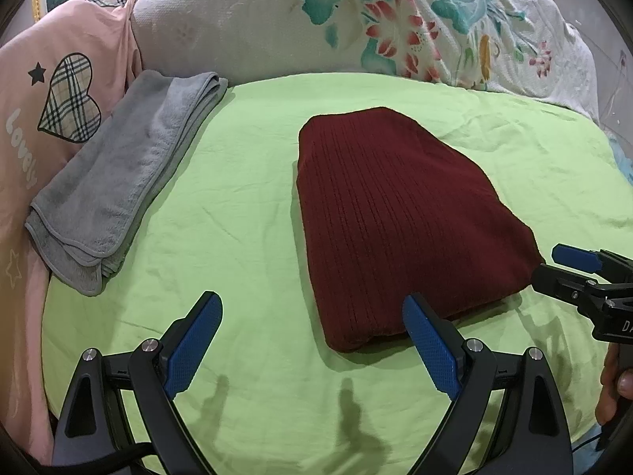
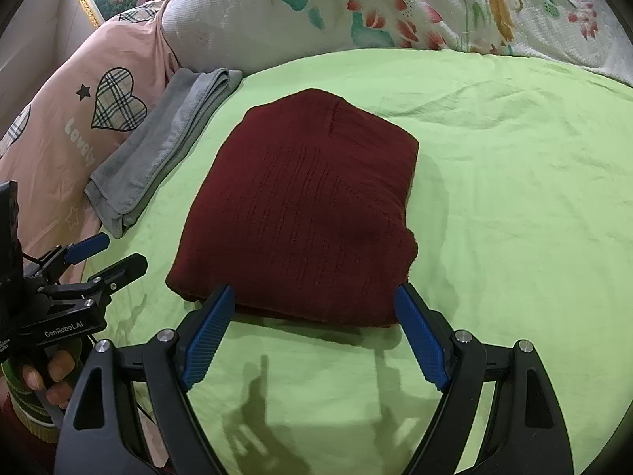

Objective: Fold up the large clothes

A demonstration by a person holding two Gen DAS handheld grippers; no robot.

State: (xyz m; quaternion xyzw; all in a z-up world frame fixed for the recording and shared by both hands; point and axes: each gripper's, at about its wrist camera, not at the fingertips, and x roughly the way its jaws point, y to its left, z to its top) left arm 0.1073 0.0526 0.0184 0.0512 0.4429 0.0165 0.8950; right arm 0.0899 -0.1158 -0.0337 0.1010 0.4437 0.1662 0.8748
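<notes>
A dark red ribbed sweater (image 1: 395,217) (image 2: 308,206) lies folded into a thick rectangular bundle on the green sheet (image 1: 237,206) (image 2: 514,198). My left gripper (image 1: 310,297) is open just before the bundle's near left corner, with only sheet between its blue pads. My right gripper (image 2: 314,289) is open too; its fingertips frame the bundle's near edge and the pads press on nothing. Each gripper shows in the other's view: the right gripper (image 1: 554,265) at the bundle's near right corner, the left gripper (image 2: 118,251) to the left of the bundle.
A folded grey towel (image 1: 118,182) (image 2: 166,138) lies left of the sweater, against a pink quilt with a plaid heart (image 1: 67,99) (image 2: 114,99). A floral quilt (image 1: 395,19) (image 2: 395,0) is piled along the far side. A hand (image 2: 47,372) grips the left tool's handle.
</notes>
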